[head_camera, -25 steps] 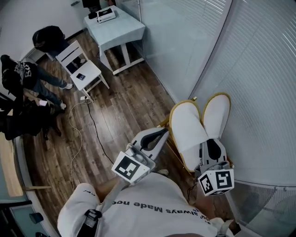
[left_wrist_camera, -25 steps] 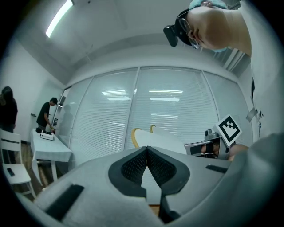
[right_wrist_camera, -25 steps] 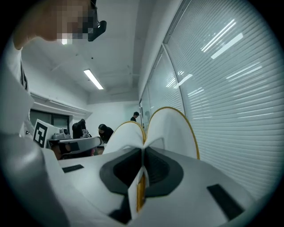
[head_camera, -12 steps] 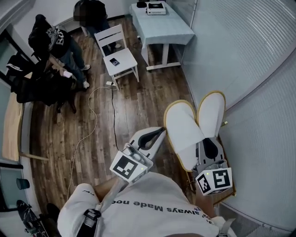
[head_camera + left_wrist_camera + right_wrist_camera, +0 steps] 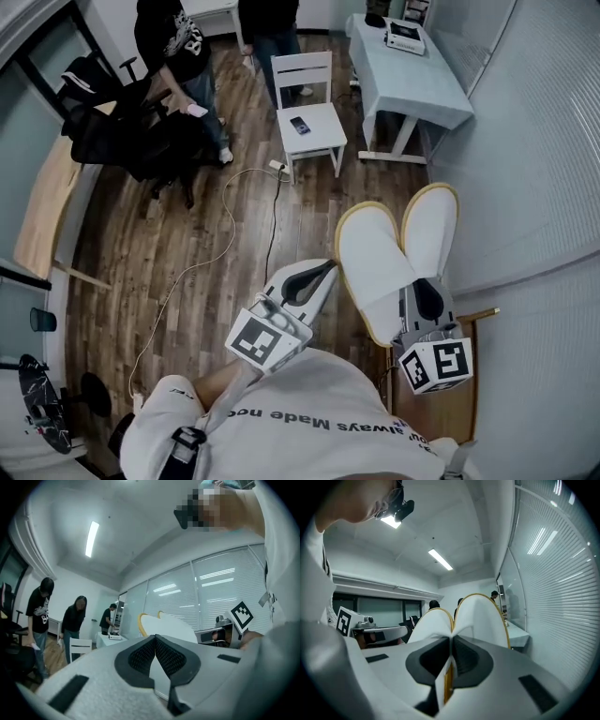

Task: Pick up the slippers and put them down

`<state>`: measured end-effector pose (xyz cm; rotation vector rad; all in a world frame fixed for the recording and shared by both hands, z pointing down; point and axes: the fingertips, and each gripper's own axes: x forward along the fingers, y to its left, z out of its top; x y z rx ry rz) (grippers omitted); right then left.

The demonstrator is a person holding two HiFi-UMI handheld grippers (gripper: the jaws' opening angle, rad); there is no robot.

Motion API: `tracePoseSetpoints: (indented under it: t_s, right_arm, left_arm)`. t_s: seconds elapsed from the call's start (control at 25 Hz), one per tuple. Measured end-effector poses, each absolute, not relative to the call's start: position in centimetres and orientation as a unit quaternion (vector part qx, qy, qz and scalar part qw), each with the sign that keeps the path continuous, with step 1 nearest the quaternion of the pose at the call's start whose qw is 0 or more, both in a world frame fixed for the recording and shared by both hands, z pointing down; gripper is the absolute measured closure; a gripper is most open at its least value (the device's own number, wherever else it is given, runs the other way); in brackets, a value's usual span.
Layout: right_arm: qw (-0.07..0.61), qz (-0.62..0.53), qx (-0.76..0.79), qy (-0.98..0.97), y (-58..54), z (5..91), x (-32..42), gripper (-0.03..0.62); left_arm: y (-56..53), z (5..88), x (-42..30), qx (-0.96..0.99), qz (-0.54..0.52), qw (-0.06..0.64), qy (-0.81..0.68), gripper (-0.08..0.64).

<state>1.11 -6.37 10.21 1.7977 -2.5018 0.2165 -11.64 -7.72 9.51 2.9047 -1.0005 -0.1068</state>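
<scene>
- Right gripper (image 5: 451, 641): fingers clamp both slippers (image 5: 382, 258) at their rear edges, so that one grip carries the pair.
- Slippers: held in the air, toes forward, fanned apart, above the floor (image 5: 216, 262).
- Left gripper (image 5: 154, 641): fingers closed, empty, held clear alongside.

open floor (image 5: 202, 300) ahead-left, only a cable (image 5: 232, 223) across it. chair (image 5: 312, 127) and table (image 5: 422, 89) block farther ahead. blinds (image 5: 544, 187) close on my right, beside the slippers (image 5: 375, 253). people (image 5: 173, 37) beyond the chair, far left.

surface: wood floor (image 5: 122, 272) | on it: white chair (image 5: 323, 131), table (image 5: 417, 84), cable (image 5: 231, 216)
</scene>
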Motion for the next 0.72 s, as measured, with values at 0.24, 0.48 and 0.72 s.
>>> tracePoseSetpoints:
  t_s: [0.24,0.48,0.72]
  right_arm:
    - [0.027,0.066,0.535,-0.842,-12.0,10.6,-6.4,0.569]
    - [0.034,0.067,0.498,-0.864,-15.1,11.2,-11.3,0.569]
    - [0.041,0.069,0.474,-0.877,-16.0,11.2,-13.3,0.569]
  left_arm:
    - [-11.7,10.0,-19.3,0.923,-0.034,0.030,-0.381,0.548]
    - [-13.6,10.5,-24.4,0.903,-0.035,0.032,-0.427,0.549]
    - [-13.8,10.7,-26.6,0.888,-0.036,0.036,-0.458,0.549]
